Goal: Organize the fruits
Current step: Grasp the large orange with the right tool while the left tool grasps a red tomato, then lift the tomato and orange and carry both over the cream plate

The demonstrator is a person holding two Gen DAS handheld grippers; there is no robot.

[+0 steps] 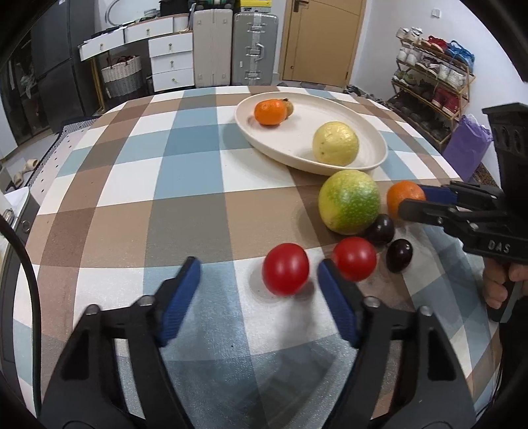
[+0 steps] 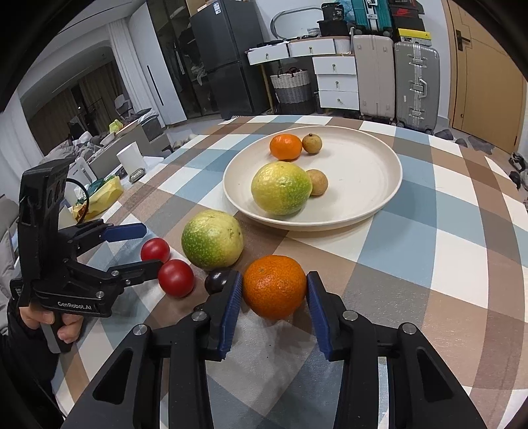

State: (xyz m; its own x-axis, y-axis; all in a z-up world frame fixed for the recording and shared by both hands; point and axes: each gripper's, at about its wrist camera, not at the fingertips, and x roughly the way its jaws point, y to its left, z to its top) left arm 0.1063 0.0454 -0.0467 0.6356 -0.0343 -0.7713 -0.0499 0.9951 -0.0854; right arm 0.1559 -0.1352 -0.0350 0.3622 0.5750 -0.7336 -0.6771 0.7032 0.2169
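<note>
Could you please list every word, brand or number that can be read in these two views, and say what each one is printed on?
"GenRobot.AI": on the body of the left gripper, in the right wrist view.
"DAS": on the body of the right gripper, in the left wrist view.
Labels on the boxes stacked above the suitcases: too small to read.
Sticker on the fridge: too blurred to read.

Counted: two tomatoes (image 2: 155, 249), two oranges (image 2: 274, 285), two green-yellow citrus (image 2: 212, 239), two dark plums (image 1: 399, 255), two longans (image 2: 312, 143), one plate (image 2: 373, 204) (cream).
</note>
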